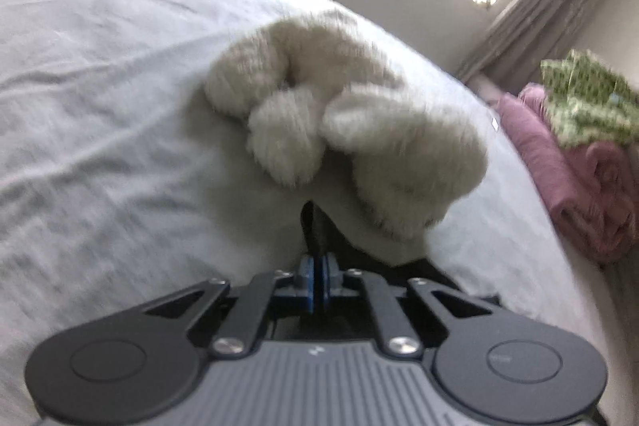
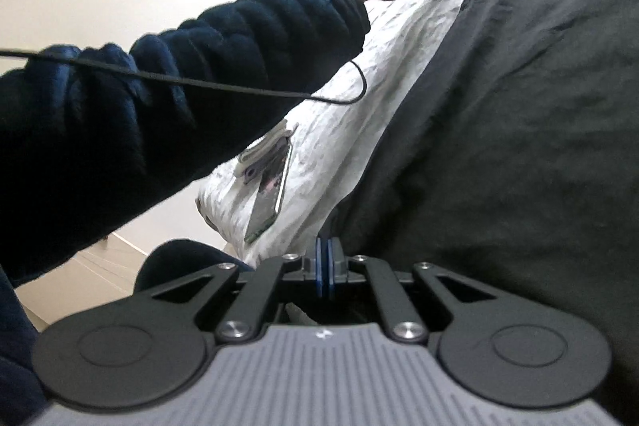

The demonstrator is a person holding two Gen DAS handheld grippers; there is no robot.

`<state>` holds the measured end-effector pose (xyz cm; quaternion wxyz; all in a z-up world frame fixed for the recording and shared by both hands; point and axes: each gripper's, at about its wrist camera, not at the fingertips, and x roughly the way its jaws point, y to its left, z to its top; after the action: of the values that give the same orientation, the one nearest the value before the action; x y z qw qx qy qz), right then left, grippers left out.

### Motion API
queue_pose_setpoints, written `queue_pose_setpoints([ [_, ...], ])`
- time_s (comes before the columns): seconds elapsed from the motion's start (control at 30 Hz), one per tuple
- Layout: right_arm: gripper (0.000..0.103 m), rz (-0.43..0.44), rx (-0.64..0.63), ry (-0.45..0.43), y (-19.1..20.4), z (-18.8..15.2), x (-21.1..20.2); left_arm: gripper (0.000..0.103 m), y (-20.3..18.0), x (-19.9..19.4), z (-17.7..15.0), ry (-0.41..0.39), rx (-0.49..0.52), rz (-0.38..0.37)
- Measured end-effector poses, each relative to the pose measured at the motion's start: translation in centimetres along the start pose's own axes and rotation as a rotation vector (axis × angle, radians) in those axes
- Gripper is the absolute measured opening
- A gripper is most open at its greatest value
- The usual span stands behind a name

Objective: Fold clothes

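The grey bedsheet [image 1: 100, 98] lies open to the left of the fluffy cream garment [image 1: 343, 114]. On the right, folded pink towels [image 1: 579, 178] under a green patterned cloth [image 1: 587, 102] crowd the bed's edge. A phone [image 2: 269, 186] and a black cable [image 2: 239, 88] lie beside the dark garment [image 2: 519, 146].

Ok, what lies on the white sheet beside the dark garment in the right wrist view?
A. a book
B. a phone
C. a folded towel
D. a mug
B: a phone lies flat on the white sheet, left of the dark garment.
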<state>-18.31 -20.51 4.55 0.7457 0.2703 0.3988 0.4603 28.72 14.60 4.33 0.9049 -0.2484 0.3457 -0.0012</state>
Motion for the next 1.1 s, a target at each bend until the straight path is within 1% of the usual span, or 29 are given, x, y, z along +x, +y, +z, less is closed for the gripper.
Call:
queue_pose_setpoints([
  [0.1, 0.006, 0.033, 0.012, -0.035, 0.1, 0.2, -0.5, 0.003, -0.5, -0.6, 0.7, -0.023, 0.023, -0.001],
  [0.2, 0.006, 0.004, -0.004, -0.020, 0.1, 0.2, -0.3, 0.003, -1.0, -0.6, 0.5, -0.022, 0.049, 0.013],
  [0.3, 0.006, -0.005, 0.036, -0.007, -0.5, 0.0, 0.0, 0.003, -1.3, -0.9, 0.5, -0.030, 0.037, 0.015],
  [0.4, 0.006, 0.021, 0.057, -0.045, -0.4, 0.3, -0.8, 0.003, -1.5, -1.3, 0.6, -0.038, 0.025, 0.018],
  [0.57, 0.006, 0.029, 0.146, -0.115, -1.5, 0.4, -2.9, 0.003, -2.2, -2.0, 0.7, -0.053, 0.005, 0.019],
  [0.7, 0.006, 0.038, 0.218, -0.170, -2.4, 0.4, -4.5, 0.003, -4.9, -3.4, 1.4, -0.077, 0.008, 0.006],
  [0.83, 0.006, 0.053, 0.276, -0.216, -3.0, -0.1, -5.6, 0.003, -8.8, -3.9, 1.2, -0.082, 0.040, -0.017],
  [0.97, 0.006, 0.051, 0.355, -0.276, -4.0, -0.8, -7.1, 0.003, -13.0, -3.7, 0.1, -0.078, 0.063, -0.045],
  [1.1, 0.006, 0.031, 0.425, -0.311, -5.3, -1.9, -8.3, 0.003, -17.6, -2.5, -1.8, -0.058, 0.130, -0.083],
])
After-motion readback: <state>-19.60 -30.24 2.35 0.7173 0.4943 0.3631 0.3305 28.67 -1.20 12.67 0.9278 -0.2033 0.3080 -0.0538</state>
